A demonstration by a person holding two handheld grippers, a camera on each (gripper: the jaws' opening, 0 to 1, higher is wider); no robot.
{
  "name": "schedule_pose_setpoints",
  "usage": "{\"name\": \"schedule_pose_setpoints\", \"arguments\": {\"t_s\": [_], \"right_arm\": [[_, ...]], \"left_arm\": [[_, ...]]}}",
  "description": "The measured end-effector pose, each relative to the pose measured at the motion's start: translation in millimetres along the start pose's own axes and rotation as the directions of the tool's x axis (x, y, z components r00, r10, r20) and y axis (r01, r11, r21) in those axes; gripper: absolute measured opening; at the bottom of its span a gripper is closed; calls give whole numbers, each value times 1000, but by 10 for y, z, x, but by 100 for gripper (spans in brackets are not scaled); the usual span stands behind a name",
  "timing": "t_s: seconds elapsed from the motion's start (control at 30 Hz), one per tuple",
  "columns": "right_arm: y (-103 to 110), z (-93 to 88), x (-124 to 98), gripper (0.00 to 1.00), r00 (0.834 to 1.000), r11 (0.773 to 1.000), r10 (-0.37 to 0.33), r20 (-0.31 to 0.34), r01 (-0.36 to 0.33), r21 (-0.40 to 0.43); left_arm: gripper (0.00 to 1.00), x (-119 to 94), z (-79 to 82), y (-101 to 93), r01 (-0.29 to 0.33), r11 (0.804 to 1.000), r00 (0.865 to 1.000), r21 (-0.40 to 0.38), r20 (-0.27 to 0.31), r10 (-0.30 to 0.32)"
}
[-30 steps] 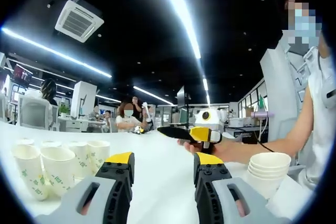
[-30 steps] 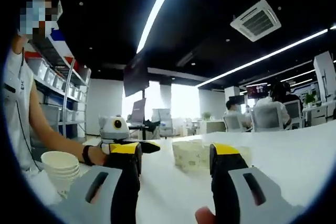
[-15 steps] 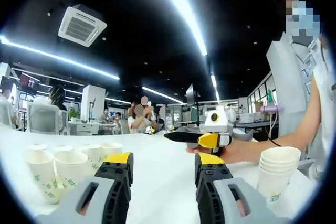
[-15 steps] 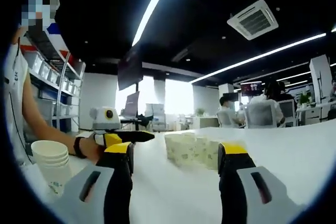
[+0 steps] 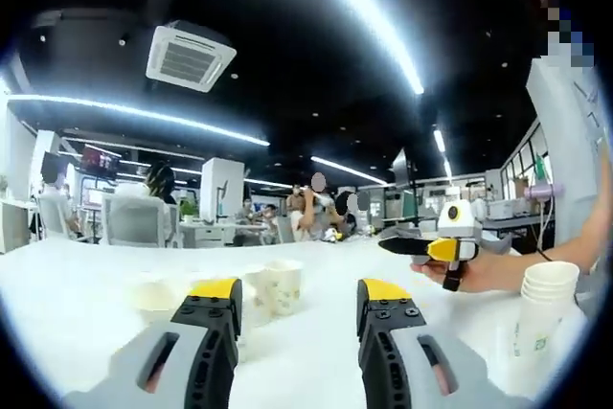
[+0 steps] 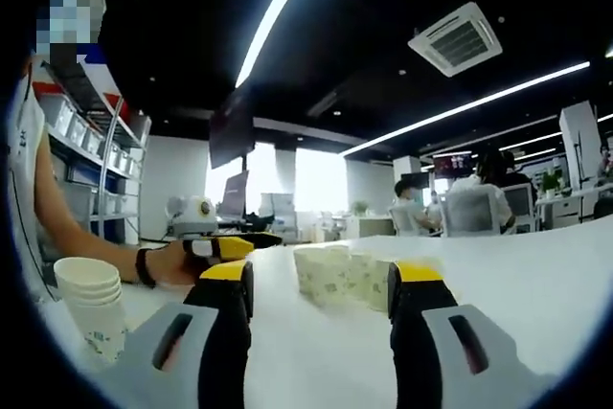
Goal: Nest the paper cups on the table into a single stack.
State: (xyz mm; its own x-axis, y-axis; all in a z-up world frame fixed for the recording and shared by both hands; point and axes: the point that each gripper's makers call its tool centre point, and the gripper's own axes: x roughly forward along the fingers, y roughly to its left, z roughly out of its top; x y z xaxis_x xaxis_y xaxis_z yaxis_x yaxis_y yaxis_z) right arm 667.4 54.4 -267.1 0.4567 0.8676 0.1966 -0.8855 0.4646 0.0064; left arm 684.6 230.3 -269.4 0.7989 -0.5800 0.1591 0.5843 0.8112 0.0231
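Left gripper (image 5: 299, 296): your yellow-tipped black jaws stand apart with nothing between them. Over the last second the loose white paper cups with green print (image 5: 271, 286) have slid from the left edge of this view to just beyond the left jaw tip, so you have swung toward them.

Right gripper (image 6: 323, 280): jaws spread and empty. The same loose cups (image 6: 337, 273) now sit between the jaw tips in this view, a little larger than a second ago; you appear to be lining up on the cluster.

Other gripper in each view: the right gripper (image 5: 421, 247) crosses the left gripper view from the right; the left gripper (image 6: 228, 245) shows at the left of the right gripper view.

Nested stack of white paper cups (image 5: 544, 309): upright on the white table (image 5: 86, 280) near your body, also at the lower left of the right gripper view (image 6: 88, 306). It stands well apart from the loose cups.

Meaning for the task: a stack is already begun, and several cups still stand separate. Both grippers are ready to take one; the likely next step is to close on a single cup from the cluster.

Risk: the loose cups stand close together, perhaps touching, so closing on one may nudge its neighbours.
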Motion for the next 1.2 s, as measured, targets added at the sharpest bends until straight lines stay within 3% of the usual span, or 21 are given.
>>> {"name": "schedule_pose_setpoints", "arguments": {"t_s": [0.1, 0.23, 0.43, 0.77, 1.2], "right_arm": [[5, -4, 4, 57, 1000, 1000, 3, 0, -3, 0], [-12, -6, 3, 57, 1000, 1000, 2, 5, -2, -1], [-24, 57, -18, 56, 1000, 1000, -2, 28, 2, 0], [-136, 103, -48, 55, 999, 1000, -14, 43, 14, 5], [-168, 98, -33, 54, 999, 1000, -15, 41, 15, 1]], "left_arm": [[51, -83, 26, 261, -87, 996, 996, 33, -15, 88], [52, -143, -41, 676, -189, 982, 981, 15, -50, 189], [58, -167, -218, 972, -244, 969, 967, -47, -87, 239], [63, -50, -488, 919, -244, 970, 960, -20, -149, 238], [66, -4, -510, 946, -252, 967, 956, -37, -164, 243]]}}
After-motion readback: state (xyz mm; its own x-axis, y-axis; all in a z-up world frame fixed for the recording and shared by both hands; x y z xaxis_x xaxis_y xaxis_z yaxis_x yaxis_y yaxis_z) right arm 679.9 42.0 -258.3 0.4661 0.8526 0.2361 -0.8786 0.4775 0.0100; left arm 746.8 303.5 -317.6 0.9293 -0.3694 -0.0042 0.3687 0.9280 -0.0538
